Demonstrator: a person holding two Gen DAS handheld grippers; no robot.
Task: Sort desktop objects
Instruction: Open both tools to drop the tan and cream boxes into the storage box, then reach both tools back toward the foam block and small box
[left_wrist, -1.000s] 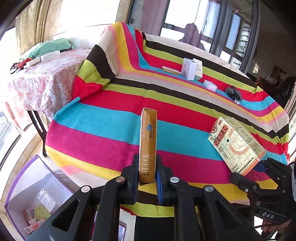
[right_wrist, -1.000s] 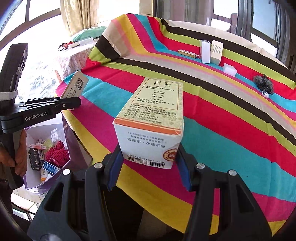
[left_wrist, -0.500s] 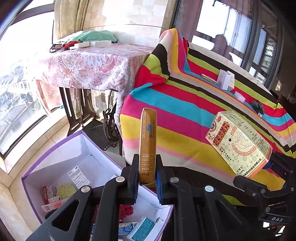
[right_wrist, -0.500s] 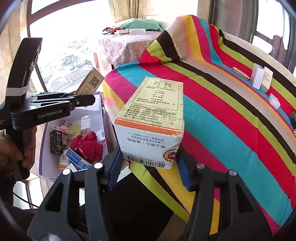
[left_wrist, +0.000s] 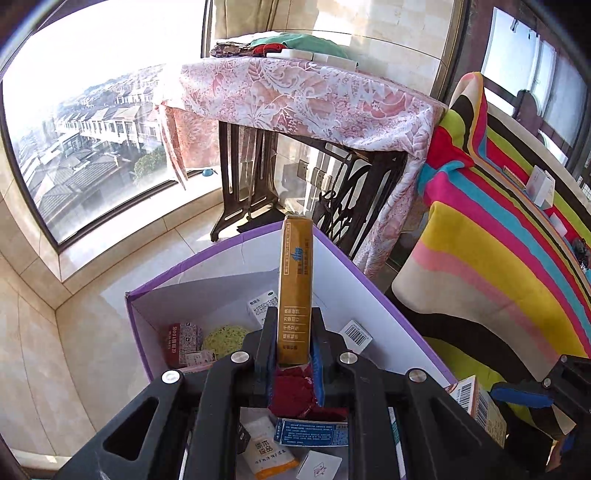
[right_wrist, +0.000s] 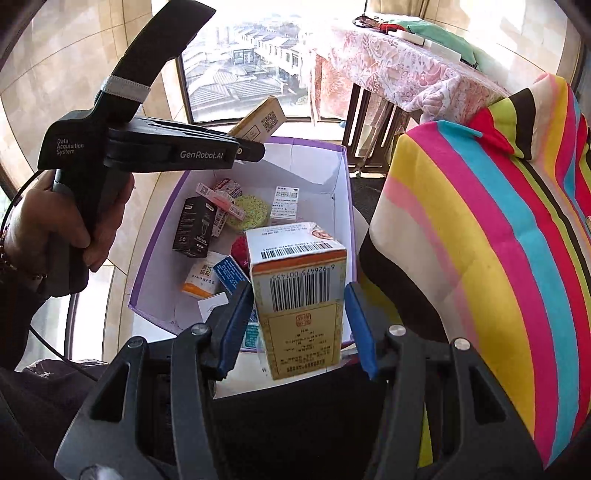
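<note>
My left gripper (left_wrist: 293, 343) is shut on a narrow orange box (left_wrist: 295, 284), held upright above the purple-rimmed white bin (left_wrist: 354, 280) on the floor. In the right wrist view the left gripper (right_wrist: 255, 142) and its orange box (right_wrist: 260, 118) hang over the bin's (right_wrist: 341, 192) far side. My right gripper (right_wrist: 295, 314) has its blue pads (right_wrist: 360, 328) spread wider than a large cream box with a barcode (right_wrist: 299, 291), which sits tilted between them over the bin's near edge. That box also shows at the left wrist view's lower right (left_wrist: 478, 404).
The bin holds several small boxes, a black box (right_wrist: 194, 230), a green sponge (right_wrist: 247, 214) and a red knitted item (left_wrist: 291, 391). The striped-cloth table (right_wrist: 480, 240) stands right of the bin. A lace-covered side table (left_wrist: 303, 99) stands behind it, by the window.
Both grippers swung left from the striped table to above the floor bin. The right jaws have spread and the cream box has tipped forward between them.
</note>
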